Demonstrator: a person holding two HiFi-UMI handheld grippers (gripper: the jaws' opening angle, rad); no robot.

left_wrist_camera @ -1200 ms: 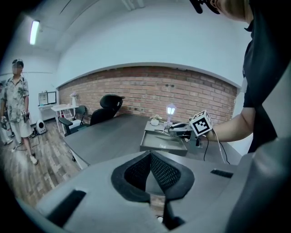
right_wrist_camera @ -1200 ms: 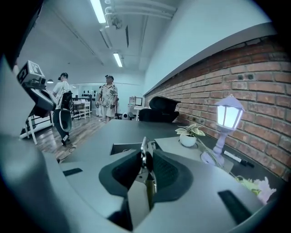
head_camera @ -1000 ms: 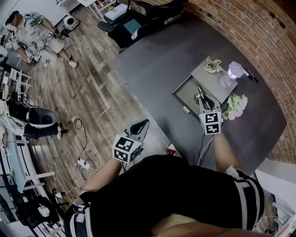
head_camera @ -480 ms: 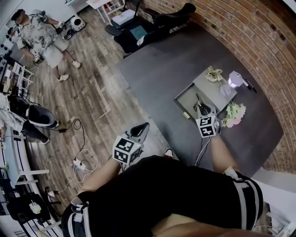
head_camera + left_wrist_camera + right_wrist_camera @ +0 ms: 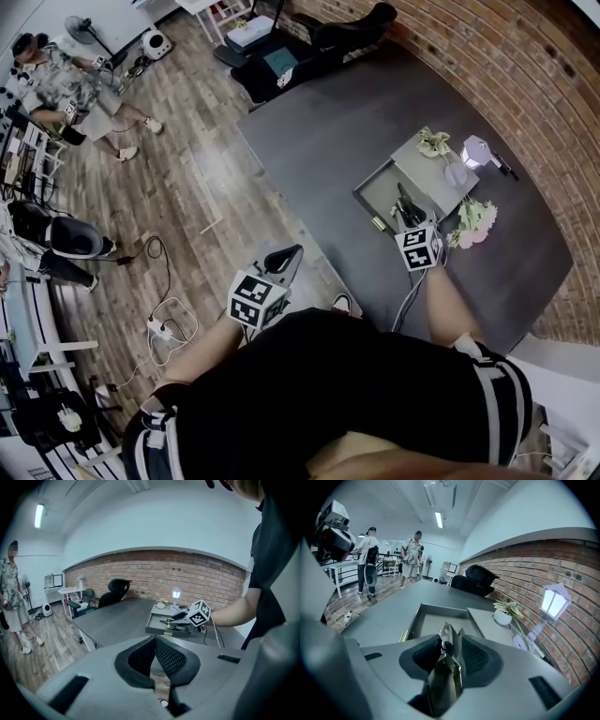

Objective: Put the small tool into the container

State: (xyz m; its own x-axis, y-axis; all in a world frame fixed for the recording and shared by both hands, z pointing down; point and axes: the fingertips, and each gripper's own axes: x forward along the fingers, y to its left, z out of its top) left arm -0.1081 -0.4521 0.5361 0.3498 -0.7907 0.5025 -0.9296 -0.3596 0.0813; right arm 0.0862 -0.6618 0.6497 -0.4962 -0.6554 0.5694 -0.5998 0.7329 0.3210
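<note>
Brick wall (image 5: 525,75), red and curved, runs along the far side of the large dark grey table (image 5: 319,141), and pale wooden plank floor (image 5: 178,187) spreads off the table's near edge, where a person in a patterned shirt (image 5: 56,80) stands well apart from me. On the table near the wall sits the grey rectangular container (image 5: 373,194), a shallow open tray with a flat grey panel (image 5: 427,173) just beside it on the wall side. My right gripper (image 5: 405,211), grey with a black-and-white marker cube, reaches over the near end of that tray, pointing down into it. Its jaws have just been opening, and the small grey metal tool (image 5: 447,663), shaped like folding pliers, stands between the black mesh pads with its tip over the tray's bare floor. A gap shows at the left pad, so the pads look loose on it. Whether the tool touches the tray floor I cannot tell. My left gripper (image 5: 154,641) hangs off the table's near edge, above the floor and well apart from the container; its jaws are pressed together at the tips with nothing between them. A bunch of pale flowers (image 5: 476,217) lies beside the panel, a small white lantern lamp (image 5: 553,599) glows by the wall, and a little green plant in a white pot (image 5: 505,615) stands on the panel
</note>
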